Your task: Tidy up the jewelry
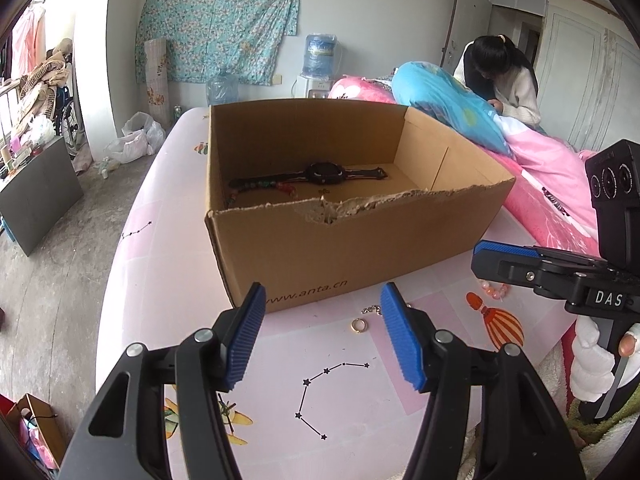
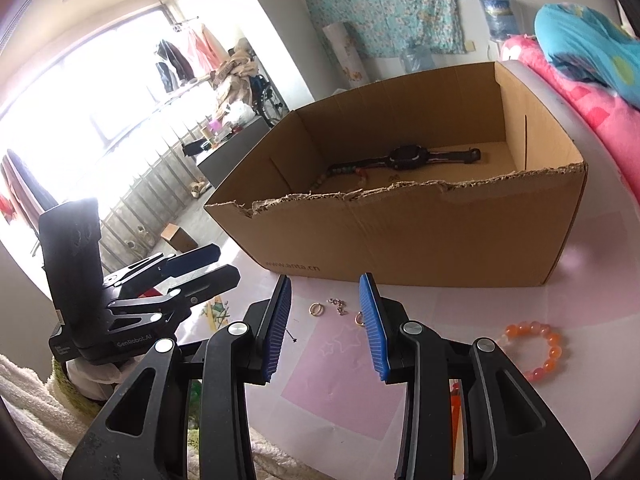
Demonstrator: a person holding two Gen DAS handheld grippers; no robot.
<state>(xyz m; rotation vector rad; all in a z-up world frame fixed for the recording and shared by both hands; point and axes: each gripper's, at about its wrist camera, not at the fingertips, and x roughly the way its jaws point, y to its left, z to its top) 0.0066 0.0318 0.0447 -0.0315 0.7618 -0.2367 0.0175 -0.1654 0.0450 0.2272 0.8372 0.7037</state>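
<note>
An open cardboard box (image 1: 320,256) (image 2: 420,240) stands on the pink bed sheet. Inside lie a black watch (image 1: 326,172) (image 2: 408,157) and a dark beaded strand (image 1: 260,186) (image 2: 340,170). In front of the box lie a gold ring (image 1: 358,325) (image 2: 315,309), a small silver chain (image 1: 372,309) (image 2: 338,305), a second gold ring (image 2: 359,318) and an orange bead bracelet (image 2: 538,350) (image 1: 494,290). My left gripper (image 1: 323,336) is open and empty above the ring. My right gripper (image 2: 326,326) is open and empty above the chain and rings.
The right gripper body (image 1: 560,272) shows at the right of the left wrist view; the left gripper body (image 2: 132,296) shows at the left of the right wrist view. Pink and blue quilts (image 1: 460,100) are piled behind the box, with a person (image 1: 504,76) beyond. The bed edge drops off at left.
</note>
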